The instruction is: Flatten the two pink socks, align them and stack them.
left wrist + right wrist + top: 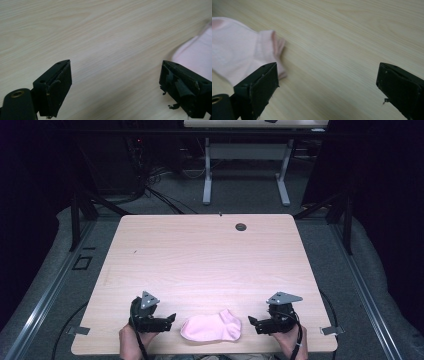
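A pink sock lies flat on the pale wooden table, close to the near edge and between the two grippers. In the high view the left gripper sits just to the sock's left, its jaws pointing toward the toe end with a small strip of bare wood between them and the fabric. The right gripper sits just to the sock's right, pointing in at the cuff end, also apart from the cloth. Both tools stand spread wide with nothing between their jaws. In the left gripper view bare wood grain shows between the two black jaws, and the sock lies off to the right, beyond and partly behind the right-hand jaw. In the right gripper view the gap between the jaws again holds only tabletop; the sock, with its ribbed cuff turned toward the gap, lies at the left, past and partly behind the left-hand jaw. Each gripper is held by a hand coming in over the table's near edge.
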A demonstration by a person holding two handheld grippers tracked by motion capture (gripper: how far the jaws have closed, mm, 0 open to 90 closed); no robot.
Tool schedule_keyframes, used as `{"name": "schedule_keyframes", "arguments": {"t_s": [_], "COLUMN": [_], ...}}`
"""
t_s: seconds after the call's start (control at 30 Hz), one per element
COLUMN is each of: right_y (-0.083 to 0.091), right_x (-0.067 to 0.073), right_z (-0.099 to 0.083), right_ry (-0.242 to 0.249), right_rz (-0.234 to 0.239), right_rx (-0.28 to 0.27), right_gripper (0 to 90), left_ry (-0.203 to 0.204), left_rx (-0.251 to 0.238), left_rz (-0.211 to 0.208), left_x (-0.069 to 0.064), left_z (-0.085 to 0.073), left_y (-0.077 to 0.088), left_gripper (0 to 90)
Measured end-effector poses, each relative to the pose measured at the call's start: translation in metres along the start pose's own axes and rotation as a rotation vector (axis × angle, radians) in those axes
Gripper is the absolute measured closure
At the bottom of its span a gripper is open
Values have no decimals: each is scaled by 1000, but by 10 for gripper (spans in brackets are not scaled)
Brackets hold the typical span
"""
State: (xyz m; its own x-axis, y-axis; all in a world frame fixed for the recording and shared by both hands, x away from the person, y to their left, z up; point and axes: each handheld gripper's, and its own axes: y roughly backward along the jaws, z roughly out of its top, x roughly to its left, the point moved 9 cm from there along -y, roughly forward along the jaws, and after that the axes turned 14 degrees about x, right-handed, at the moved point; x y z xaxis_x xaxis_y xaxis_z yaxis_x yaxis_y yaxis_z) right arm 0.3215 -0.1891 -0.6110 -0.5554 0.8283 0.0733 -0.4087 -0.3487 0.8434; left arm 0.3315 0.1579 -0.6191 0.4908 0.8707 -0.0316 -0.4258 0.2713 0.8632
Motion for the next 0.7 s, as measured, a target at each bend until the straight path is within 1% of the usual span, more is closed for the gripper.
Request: {"name": "schedule_keyframes", "arguments": {"t_s": [0.03,0.07,0.1,0.13,0.2,0.27,0.3,0.33,0.37,0.43,0.47,0.6,0.7], "right_y": [0,1,1,1,0,-3,-5,-7,-10,-13,-15,-17,-18], "right_x": [-4,-13,-18,-24,-37,-49,-57,-60,-66,-72,-75,-83,-86], "right_z": [-2,-6,-8,-10,-16,-22,-26,-28,-32,-35,-37,-38,-39], "right_ry": [-12,-27,-32,-53,-78,-106,-123,-129,-136,-148,-157,-158,-162], "right_rz": [-2,-17,-28,-37,-58,-73,-85,-86,-101,-108,-117,-165,-177], "right_rx": [1,8,11,-1,8,12,18,25,39,35,45,24,13], "right_gripper": [37,32,29,29,29,25,24,24,17,20,15,13,2], "left_ry": [13,23,38,52,77,104,109,118,121,124,127,127,130], "left_rx": [10,8,13,17,26,37,42,43,45,20,14,-17,-20], "left_rz": [12,19,33,42,59,69,74,88,90,103,106,107,112], "left_x": [8,13,19,26,38,49,52,56,59,64,66,69,70], "left_z": [-3,-5,-7,-10,-16,-22,-24,-26,-28,-29,-29,-28,-28], "left_y": [-1,-2,-4,-5,-9,-14,-15,-18,-19,-21,-21,-23,-23], "left_gripper": [103,97,96,91,85,78,73,66,62,51,45,16,14]}}
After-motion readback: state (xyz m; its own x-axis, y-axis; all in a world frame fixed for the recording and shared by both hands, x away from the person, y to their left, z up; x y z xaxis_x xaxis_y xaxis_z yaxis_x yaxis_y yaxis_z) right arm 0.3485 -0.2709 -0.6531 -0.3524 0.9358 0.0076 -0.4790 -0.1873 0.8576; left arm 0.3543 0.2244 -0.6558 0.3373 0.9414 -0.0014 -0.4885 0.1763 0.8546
